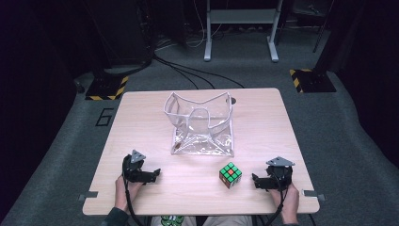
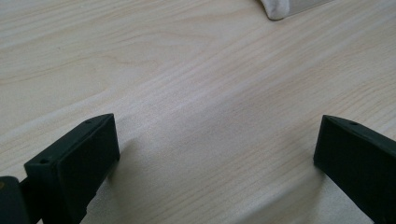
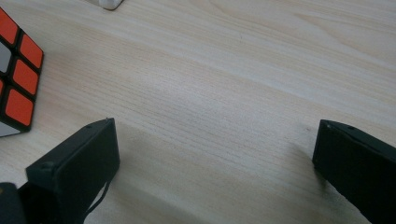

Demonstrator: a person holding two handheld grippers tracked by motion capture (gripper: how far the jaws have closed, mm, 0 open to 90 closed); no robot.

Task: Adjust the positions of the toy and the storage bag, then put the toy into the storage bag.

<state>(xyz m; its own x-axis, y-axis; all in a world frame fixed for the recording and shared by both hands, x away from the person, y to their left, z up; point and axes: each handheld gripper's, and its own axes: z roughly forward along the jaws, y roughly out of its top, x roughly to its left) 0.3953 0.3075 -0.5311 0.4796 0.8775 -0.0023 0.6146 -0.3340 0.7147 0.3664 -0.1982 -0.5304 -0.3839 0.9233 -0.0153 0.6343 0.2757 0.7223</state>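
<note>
A person's left hand (image 1: 123, 188) is resting the left gripper (image 1: 153, 173) on the pale wooden worktop (image 1: 141, 122) near its front left edge, jaws standing wide apart with only bare wood between them, as the left gripper view is showing. Farther back, at the middle of the worktop, a clear plastic bag with white edging (image 1: 200, 123) is sitting open and crumpled, a small brown item lying in its lower left corner. Just in front of the bag's right corner, a puzzle cube (image 1: 230, 174) is sitting green face up, red and white faces toward the front. At right, the right gripper (image 1: 256, 181) is lying near the cube but apart from it, jaws spread wide and gripping nothing, with the cube's red face (image 3: 18, 74) showing beside its left jaw.
</note>
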